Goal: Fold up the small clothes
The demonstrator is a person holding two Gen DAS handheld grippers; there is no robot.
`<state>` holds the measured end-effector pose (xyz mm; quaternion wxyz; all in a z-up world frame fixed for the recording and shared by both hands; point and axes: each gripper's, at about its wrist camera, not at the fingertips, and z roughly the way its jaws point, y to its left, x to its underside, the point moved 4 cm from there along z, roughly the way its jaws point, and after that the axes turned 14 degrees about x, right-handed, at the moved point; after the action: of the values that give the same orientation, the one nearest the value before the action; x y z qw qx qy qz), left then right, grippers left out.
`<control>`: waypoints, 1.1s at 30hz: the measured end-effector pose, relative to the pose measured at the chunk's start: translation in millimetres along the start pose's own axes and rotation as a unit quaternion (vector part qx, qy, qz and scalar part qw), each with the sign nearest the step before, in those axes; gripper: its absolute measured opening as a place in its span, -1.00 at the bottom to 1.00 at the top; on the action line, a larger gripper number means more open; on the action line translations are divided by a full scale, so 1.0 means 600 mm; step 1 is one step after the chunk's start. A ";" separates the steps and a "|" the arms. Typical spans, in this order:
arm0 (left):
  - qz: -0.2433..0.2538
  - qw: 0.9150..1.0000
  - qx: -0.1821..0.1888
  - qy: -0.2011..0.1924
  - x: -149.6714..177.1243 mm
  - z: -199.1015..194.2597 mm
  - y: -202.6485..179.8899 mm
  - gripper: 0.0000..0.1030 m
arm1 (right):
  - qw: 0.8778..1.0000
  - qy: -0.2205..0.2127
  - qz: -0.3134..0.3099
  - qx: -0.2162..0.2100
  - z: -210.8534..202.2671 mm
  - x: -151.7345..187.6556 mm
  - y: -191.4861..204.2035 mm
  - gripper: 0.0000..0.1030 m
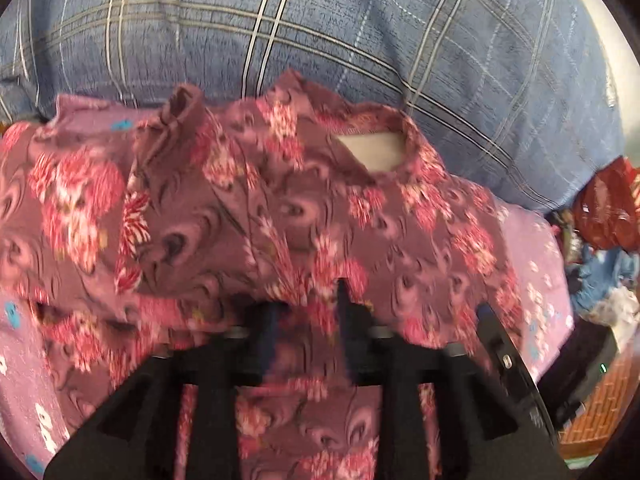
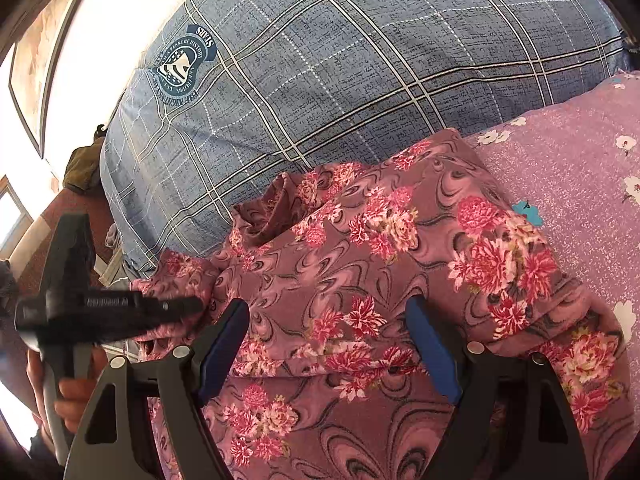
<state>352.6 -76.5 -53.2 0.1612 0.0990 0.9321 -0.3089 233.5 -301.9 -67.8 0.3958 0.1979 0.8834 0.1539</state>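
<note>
Mauve floral garment [image 2: 360, 280] rumpled on bed [image 2: 580, 184], against plaid pillow [image 2: 320, 80]. Left gripper [image 1: 306, 312] clamps its fabric; right gripper [image 2: 328, 340] spread wide.

blue plaid pillow [image 2: 340, 80] lies against a purple floral sheet [image 2: 580, 184].

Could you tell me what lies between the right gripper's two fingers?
In the right wrist view, the floral garment fills the gap of the open right gripper; neither blue pad visibly pinches it.
</note>
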 end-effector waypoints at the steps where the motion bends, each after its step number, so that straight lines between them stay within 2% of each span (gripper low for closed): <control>1: -0.004 1.000 0.010 -0.006 0.007 -0.013 0.003 -0.03 | 1.000 0.000 0.000 0.001 0.000 0.000 0.000 0.60; 4: -0.011 0.997 0.054 -0.046 0.035 -0.075 0.020 0.16 | 1.000 0.001 -0.001 0.003 0.000 0.000 0.000 0.60; 6: -0.024 0.993 0.075 -0.086 0.054 -0.120 0.050 0.23 | 1.000 0.002 -0.002 0.005 0.000 0.000 0.001 0.60; 9: -0.044 0.987 0.073 -0.134 0.067 -0.163 0.097 0.24 | 1.000 0.007 -0.003 0.011 0.002 -0.003 0.003 0.60; 11: -0.059 0.986 0.067 -0.140 0.058 -0.177 0.128 0.24 | 0.999 0.020 -0.016 0.041 0.005 -0.006 0.015 0.60; 13: -0.085 0.983 0.062 -0.148 0.049 -0.187 0.160 0.23 | 0.995 0.033 -0.055 0.076 0.006 -0.004 0.045 0.64; 15: -0.107 0.980 0.056 -0.157 0.044 -0.189 0.179 0.24 | 0.994 0.042 -0.081 0.059 0.004 0.000 0.084 0.63; 18: -0.137 0.976 0.072 -0.155 0.046 -0.197 0.205 0.23 | 0.989 0.035 -0.144 0.030 -0.002 0.005 0.173 0.63; 20: -0.147 0.974 0.075 -0.157 0.050 -0.197 0.213 0.24 | 0.979 0.035 -0.200 0.019 0.008 0.013 0.238 0.67; 21: -0.150 0.973 0.073 -0.156 0.051 -0.197 0.216 0.23 | 0.971 0.037 -0.237 0.025 0.020 0.020 0.271 0.69; 25: -0.154 0.972 0.081 -0.158 0.051 -0.200 0.219 0.24 | 0.938 0.041 -0.337 0.073 0.071 0.049 0.339 0.69; 28: -0.156 0.972 0.082 -0.158 0.050 -0.198 0.222 0.24 | 0.923 0.035 -0.369 0.108 0.103 0.055 0.363 0.63; 29: -0.157 0.972 0.082 -0.155 0.048 -0.195 0.227 0.24 | 0.922 0.032 -0.370 0.106 0.108 0.053 0.368 0.61; 30: -0.158 0.972 0.082 -0.154 0.048 -0.193 0.228 0.24 | 0.925 0.028 -0.368 0.091 0.110 0.051 0.374 0.33; 31: -0.159 0.972 0.083 -0.152 0.048 -0.191 0.227 0.24 | 0.927 0.029 -0.365 0.078 0.107 0.049 0.374 -0.37; 32: -0.159 0.972 0.085 -0.150 0.048 -0.189 0.227 0.23 | 0.934 0.037 -0.351 0.064 0.107 0.043 0.373 -0.76; 33: -0.159 0.972 0.086 -0.148 0.048 -0.187 0.227 0.23 | 0.944 0.043 -0.323 0.051 0.103 0.030 0.366 -0.82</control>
<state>337.7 101.6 -52.6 0.2371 -0.0841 0.8717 -0.4206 319.2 -94.0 -24.6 0.3750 -0.0845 0.9230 -0.0191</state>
